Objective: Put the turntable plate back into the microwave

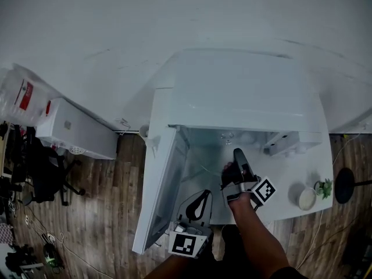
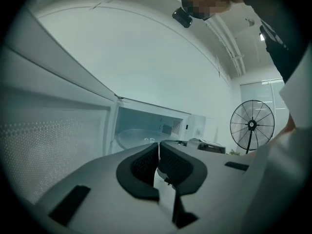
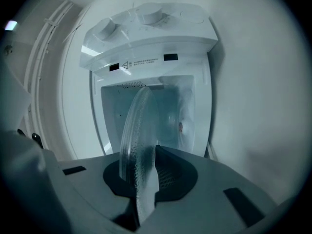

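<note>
Left gripper (image 1: 202,195) sits at 6 o'clock in the head view, low beside the open door (image 1: 164,179). Its jaws are pressed together with nothing between them. Right gripper (image 1: 238,154) is just at its 1 o'clock, clenched on the rim of the glass plate (image 3: 140,130). The plate shows edge-on in the right gripper view, far edge toward the mouth of the microwave (image 1: 238,92); can't tell if it's inside. The door is swung out toward 7 o'clock of the cavity. On the table (image 1: 285,185), at 4 o'clock of the microwave, are a bowl (image 1: 306,198) and a small plant (image 1: 324,186). A fan (image 2: 252,126) stands at 3 o'clock in the left gripper view.
</note>
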Available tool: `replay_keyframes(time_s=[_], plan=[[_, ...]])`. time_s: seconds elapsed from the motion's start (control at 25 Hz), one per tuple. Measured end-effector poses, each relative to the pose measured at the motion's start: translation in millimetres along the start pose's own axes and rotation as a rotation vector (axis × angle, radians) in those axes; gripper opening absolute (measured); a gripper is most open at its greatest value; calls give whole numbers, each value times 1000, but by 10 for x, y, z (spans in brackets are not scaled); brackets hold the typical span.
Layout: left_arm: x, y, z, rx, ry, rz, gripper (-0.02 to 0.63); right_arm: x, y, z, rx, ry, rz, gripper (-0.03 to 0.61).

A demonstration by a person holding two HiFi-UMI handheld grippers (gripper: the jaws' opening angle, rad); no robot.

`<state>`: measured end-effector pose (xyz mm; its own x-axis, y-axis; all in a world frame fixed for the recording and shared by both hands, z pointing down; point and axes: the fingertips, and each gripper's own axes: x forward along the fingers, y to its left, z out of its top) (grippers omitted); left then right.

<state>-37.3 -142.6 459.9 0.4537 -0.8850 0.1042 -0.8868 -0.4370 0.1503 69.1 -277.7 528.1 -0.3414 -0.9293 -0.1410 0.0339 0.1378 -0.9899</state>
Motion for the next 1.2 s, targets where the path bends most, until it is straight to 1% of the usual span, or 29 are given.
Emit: replay_keyframes(time_s=[0.2, 0.36, 0.52, 0.68, 0.84, 1.08, 1.2], plan=[[53, -76, 12, -66, -2, 10, 28, 291, -49, 51, 28, -41, -11, 49], [96, -77, 60, -59, 4, 17, 28, 495, -84, 94, 10, -55, -46, 51], [168, -6, 85, -54, -4, 29, 28, 638, -99, 140, 1, -63, -48, 51], [223, -4, 89, -58, -8, 33, 28, 760, -145, 179, -5, -81, -71, 51], [262, -21, 61, -63, 0, 29, 28, 853, -199, 226, 1, -100, -103, 51], [297, 0, 6, -57, 21, 48, 28, 988, -272, 258, 11, -102, -123, 51], [312, -18, -25, -58, 28, 45, 28, 1029, -315, 283, 9, -105, -140, 51]])
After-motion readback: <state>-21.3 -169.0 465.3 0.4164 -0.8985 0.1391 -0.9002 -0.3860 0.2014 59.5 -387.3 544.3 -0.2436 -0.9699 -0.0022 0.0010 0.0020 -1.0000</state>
